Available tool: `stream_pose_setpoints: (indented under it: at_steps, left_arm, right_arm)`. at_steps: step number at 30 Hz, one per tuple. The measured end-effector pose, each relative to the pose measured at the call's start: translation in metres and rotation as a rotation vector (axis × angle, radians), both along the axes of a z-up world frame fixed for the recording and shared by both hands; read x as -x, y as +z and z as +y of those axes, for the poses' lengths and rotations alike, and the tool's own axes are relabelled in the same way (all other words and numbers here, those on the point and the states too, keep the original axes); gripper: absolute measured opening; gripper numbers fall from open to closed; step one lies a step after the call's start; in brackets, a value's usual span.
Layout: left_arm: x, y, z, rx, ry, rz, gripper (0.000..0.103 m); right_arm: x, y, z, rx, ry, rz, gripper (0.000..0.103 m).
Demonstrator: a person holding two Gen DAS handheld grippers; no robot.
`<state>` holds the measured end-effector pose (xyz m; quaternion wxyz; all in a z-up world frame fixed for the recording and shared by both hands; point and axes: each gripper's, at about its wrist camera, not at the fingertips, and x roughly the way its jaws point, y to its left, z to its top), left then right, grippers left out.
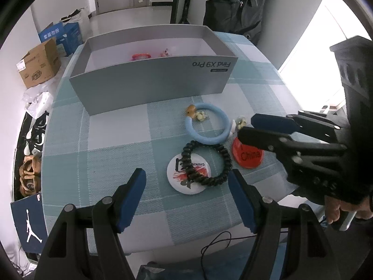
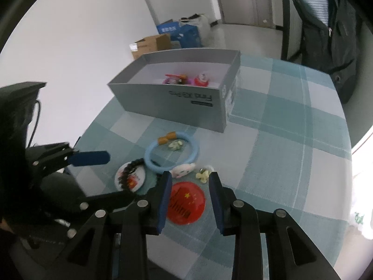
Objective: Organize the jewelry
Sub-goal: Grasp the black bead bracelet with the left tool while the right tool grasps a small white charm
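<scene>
A grey box [image 1: 153,86] [image 2: 177,107] stands at the back of the checked table and holds a few small pink and red items [image 2: 186,79]. In front of it lie a light-blue ring [image 1: 206,123] [image 2: 172,151], a black coiled hair tie [image 1: 207,161] resting on a white badge [image 1: 188,175] [image 2: 129,178], a red badge [image 1: 248,155] [image 2: 186,203], a white plush charm [image 2: 183,170] and a small yellow flower clip [image 2: 202,176]. My left gripper [image 1: 187,184] is open just before the white badge. My right gripper [image 2: 190,186] [image 1: 247,126] is open over the red badge.
The checked tablecloth [image 1: 112,140] covers the table; its near edge is close to my left gripper. Cardboard and blue boxes [image 1: 39,65] sit on the floor to the left. A dark coat [image 1: 237,4] hangs behind the table. A cable [image 1: 219,242] hangs below the table edge.
</scene>
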<state>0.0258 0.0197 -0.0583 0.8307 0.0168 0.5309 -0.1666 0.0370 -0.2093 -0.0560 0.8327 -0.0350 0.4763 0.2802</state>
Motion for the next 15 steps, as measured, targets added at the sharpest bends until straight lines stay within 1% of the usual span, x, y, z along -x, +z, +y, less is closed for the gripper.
stream_pose_setpoints:
  at_steps: [4, 6, 8, 9, 10, 11, 15]
  left_arm:
    - [-0.002, -0.001, -0.004, -0.019, -0.020, -0.009, 0.069]
    - [-0.002, -0.003, -0.006, -0.027, -0.032, -0.008, 0.069]
    - [-0.003, -0.004, -0.009, -0.035, -0.042, -0.007, 0.069]
    - [-0.003, -0.005, -0.010, -0.040, -0.046, -0.005, 0.069]
    - [-0.003, -0.006, -0.011, -0.041, -0.048, -0.003, 0.069]
    - [-0.004, -0.007, -0.012, -0.044, -0.050, -0.001, 0.069]
    - [-0.006, -0.007, -0.018, -0.067, -0.064, -0.014, 0.069]
  right_arm:
    - [-0.007, -0.006, 0.003, 0.017, -0.010, 0.014, 0.032]
    - [-0.006, -0.007, 0.007, 0.042, 0.003, -0.007, 0.032]
    - [-0.004, -0.007, 0.011, 0.069, 0.017, -0.026, 0.030]
    - [-0.003, -0.007, 0.012, 0.074, 0.022, -0.031, 0.028]
    - [-0.002, -0.007, 0.014, 0.080, 0.023, -0.033, 0.023]
    - [-0.002, -0.007, 0.014, 0.088, 0.025, -0.035, 0.013]
    - [-0.003, -0.007, 0.012, 0.093, 0.024, -0.036, 0.013]
